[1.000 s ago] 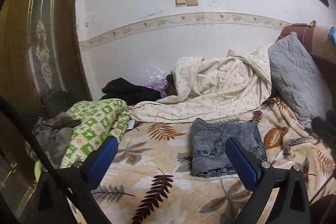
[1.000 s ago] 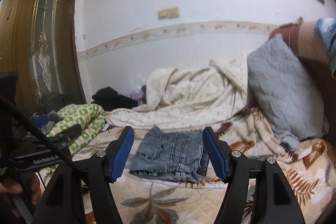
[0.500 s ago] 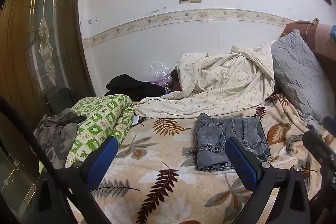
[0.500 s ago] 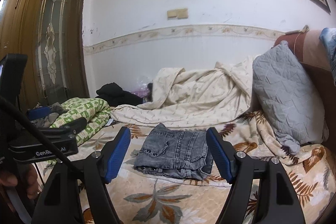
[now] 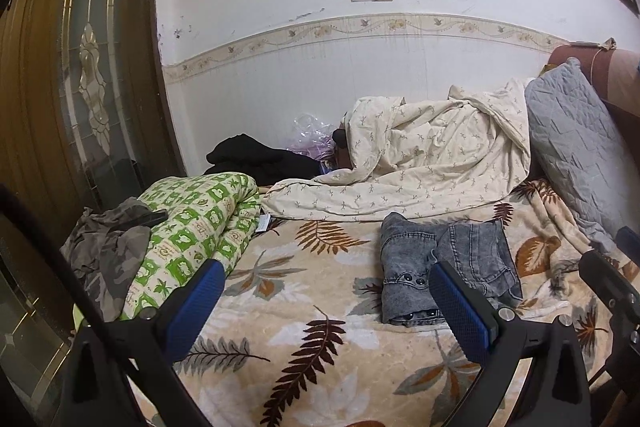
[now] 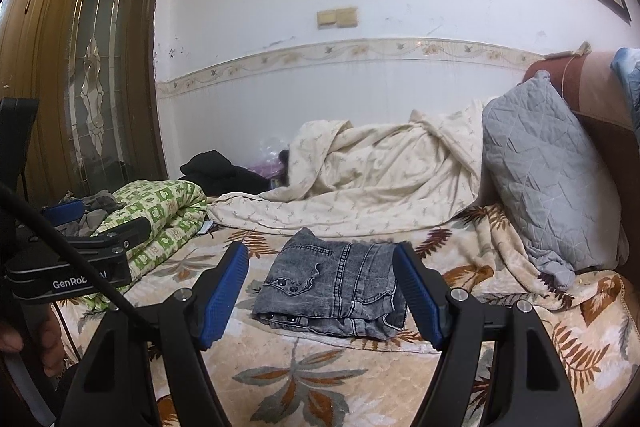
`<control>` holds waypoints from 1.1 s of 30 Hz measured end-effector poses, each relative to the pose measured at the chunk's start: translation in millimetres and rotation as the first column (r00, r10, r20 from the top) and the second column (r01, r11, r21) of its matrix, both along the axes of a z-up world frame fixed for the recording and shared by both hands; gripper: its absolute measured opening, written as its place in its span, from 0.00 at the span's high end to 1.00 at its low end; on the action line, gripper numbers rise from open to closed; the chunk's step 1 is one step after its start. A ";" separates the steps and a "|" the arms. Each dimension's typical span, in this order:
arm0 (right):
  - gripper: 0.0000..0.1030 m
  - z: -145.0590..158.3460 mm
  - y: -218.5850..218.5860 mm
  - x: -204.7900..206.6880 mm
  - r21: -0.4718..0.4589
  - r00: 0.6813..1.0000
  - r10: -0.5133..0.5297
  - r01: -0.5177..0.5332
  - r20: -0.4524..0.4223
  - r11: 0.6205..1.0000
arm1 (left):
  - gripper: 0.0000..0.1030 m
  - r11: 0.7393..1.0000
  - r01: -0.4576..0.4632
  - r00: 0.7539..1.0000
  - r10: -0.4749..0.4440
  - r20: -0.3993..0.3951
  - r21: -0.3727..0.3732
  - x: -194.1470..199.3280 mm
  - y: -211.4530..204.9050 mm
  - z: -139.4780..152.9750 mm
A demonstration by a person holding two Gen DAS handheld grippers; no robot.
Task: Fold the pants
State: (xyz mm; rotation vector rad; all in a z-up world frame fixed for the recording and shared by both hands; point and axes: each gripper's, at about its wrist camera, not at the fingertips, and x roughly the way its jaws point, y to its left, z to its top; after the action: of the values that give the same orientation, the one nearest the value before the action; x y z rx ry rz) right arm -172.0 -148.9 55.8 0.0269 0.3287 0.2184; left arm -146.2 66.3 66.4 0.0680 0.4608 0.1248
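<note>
1. The grey pants [image 6: 334, 289] lay folded into a compact bundle on the leaf-print blanket [image 6: 304, 379], just in front of the cream duvet [image 6: 372, 179].
2. The left gripper [image 5: 326, 307] was spread wide, holding nothing.
3. The right gripper [image 6: 320, 293] was likewise spread and empty, apart from the cloth.
4. The folding looked finished to me; at most a little tidying remained.

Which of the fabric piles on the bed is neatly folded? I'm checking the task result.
The grey denim pants, a compact rectangle on the leaf-print blanket; the cream duvet and green quilt lie bunched up.
</note>
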 end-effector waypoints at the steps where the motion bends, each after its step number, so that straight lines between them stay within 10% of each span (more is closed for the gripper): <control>1: 0.27 -0.1 -0.4 1.0 0.000 1.000 -0.001 0.001 -0.001 1.000 | 0.00 1.000 0.003 1.000 -0.003 -0.003 0.000 0.8 -0.2 -1.2; 33: 0.27 -4.3 -6.2 14.0 -0.014 1.000 -0.003 0.003 -0.010 1.000 | 0.00 0.999 0.036 0.999 -0.036 -0.022 -0.012 0.0 -8.0 -8.7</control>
State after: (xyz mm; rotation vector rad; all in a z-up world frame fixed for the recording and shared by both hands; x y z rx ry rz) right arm -158.0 -155.1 51.5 0.0145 0.3407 0.2127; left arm -146.2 58.2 57.7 0.0661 0.4819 0.0862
